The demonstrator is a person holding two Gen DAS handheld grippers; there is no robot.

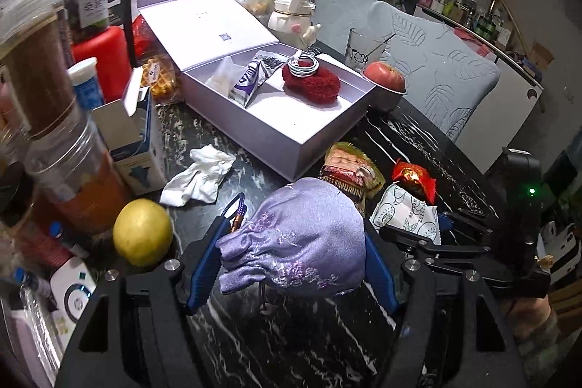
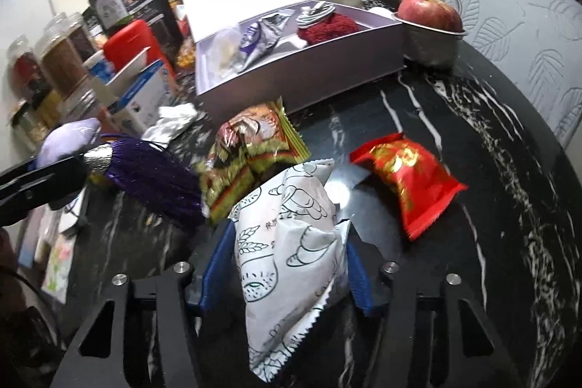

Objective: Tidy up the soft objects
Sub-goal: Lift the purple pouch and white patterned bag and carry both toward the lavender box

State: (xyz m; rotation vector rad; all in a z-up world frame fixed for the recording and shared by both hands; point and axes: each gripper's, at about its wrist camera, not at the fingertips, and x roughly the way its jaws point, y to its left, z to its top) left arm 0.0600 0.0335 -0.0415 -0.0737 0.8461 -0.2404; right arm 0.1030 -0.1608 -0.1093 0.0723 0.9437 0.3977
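Observation:
My left gripper (image 1: 296,242) is shut on a lavender embroidered pouch (image 1: 302,242), held above the dark marble table (image 1: 291,333); its purple tassel (image 2: 152,184) hangs in the right wrist view. My right gripper (image 2: 287,257) is shut on a white printed snack packet (image 2: 291,271), which also shows in the left wrist view (image 1: 403,213). The open lavender box (image 1: 327,133) ahead holds a red fuzzy item (image 1: 313,84), a coiled white cable (image 1: 302,66) and sachets (image 1: 251,82). A green-yellow snack packet (image 2: 251,159) and a red packet (image 2: 411,177) lie on the table.
Jars (image 1: 47,119), a red container (image 1: 105,60), a small carton (image 1: 134,140) and a yellow fruit (image 1: 142,232) crowd the left. A crumpled tissue (image 1: 200,175) lies before the box. An apple in a metal bowl (image 2: 431,24) and a padded chair (image 2: 527,35) are on the right.

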